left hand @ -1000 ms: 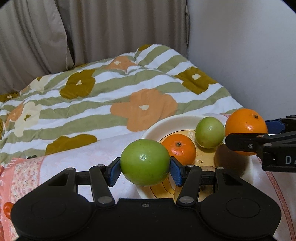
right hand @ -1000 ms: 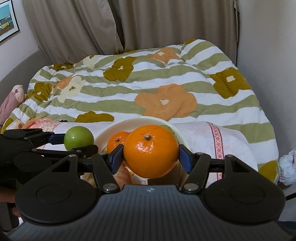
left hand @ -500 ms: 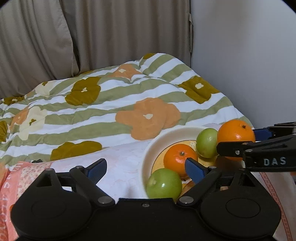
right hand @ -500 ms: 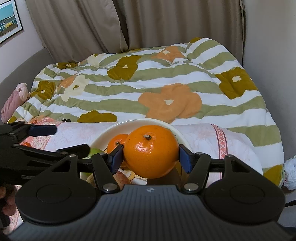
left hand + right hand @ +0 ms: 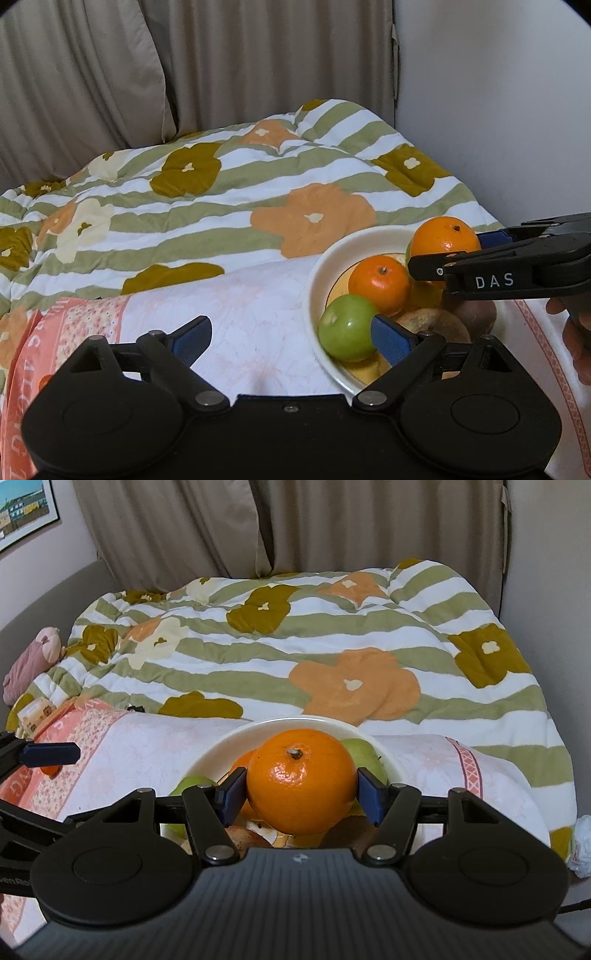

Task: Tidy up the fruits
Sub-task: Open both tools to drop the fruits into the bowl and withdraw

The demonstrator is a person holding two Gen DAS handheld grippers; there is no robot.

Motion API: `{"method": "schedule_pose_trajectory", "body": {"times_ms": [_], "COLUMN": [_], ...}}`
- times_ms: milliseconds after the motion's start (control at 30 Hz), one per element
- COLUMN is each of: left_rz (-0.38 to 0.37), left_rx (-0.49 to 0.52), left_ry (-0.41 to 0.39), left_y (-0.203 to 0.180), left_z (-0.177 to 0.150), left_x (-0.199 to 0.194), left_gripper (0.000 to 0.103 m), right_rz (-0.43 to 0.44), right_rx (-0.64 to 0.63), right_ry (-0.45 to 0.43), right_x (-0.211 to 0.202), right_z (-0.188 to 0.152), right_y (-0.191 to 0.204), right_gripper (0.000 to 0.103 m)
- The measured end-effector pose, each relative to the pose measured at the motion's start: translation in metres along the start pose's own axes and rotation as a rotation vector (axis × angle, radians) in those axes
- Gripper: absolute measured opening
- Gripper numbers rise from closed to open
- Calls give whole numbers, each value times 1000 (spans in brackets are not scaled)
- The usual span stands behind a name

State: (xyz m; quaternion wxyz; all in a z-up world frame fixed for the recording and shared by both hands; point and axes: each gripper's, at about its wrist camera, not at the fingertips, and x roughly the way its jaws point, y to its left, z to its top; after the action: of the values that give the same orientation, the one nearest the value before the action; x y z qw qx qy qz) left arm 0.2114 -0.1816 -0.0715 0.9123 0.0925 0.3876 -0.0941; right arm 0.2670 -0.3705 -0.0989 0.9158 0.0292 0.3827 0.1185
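Orange (image 5: pixel 301 781) clamped in right gripper (image 5: pixel 301 794) over bowl rim (image 5: pixel 280 723); left gripper (image 5: pixel 291 338) wide, empty.

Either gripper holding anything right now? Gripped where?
Right gripper: jaws clamp the large orange by its opposite sides, stem up, above the bowl. Left gripper: open, holding nothing.

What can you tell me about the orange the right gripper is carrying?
The orange is round and bright, with glossy, dimpled peel and a small dark stem button facing up. The right gripper clamps it on both sides between its blue pads, which press against the peel. It hangs over the white bowl, above the fruit already lying there. From the left wrist view it sits at the bowl's far side. Whether its underside touches any fruit below cannot be told.
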Motion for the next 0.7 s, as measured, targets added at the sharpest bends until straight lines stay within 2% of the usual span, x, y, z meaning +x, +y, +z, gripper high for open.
{"method": "schedule_pose_trajectory", "body": {"times_ms": [100,167,200,233,500,700], "left_rz": [3,7,12,21,35,53], "left_rx": [-4,-3,0,3,-1,-12], "left_ry": [2,3,3,2,6,-25], "left_y": [2,2,2,1,0,7], "left_z": [-3,-5,-6,-8,-18,-18], "left_x": [-1,-2,-3,-4,-19,-45], "left_gripper": [95,95,95,95,95,95], "right_rz": [-9,-20,-28,-34,-23,-25], "right_rx": [-31,-49,-59,-65,-71,-107], "right_ry": [5,-16,-25,-38,-54,-76], "right_x": [3,1,-1,-4,-17,-44], "right_z": [-3,-5,-5,-7,-10,-8], "right_y": [5,9,11,12,16,30], "right_gripper": [79,90,99,101,101,101]}}
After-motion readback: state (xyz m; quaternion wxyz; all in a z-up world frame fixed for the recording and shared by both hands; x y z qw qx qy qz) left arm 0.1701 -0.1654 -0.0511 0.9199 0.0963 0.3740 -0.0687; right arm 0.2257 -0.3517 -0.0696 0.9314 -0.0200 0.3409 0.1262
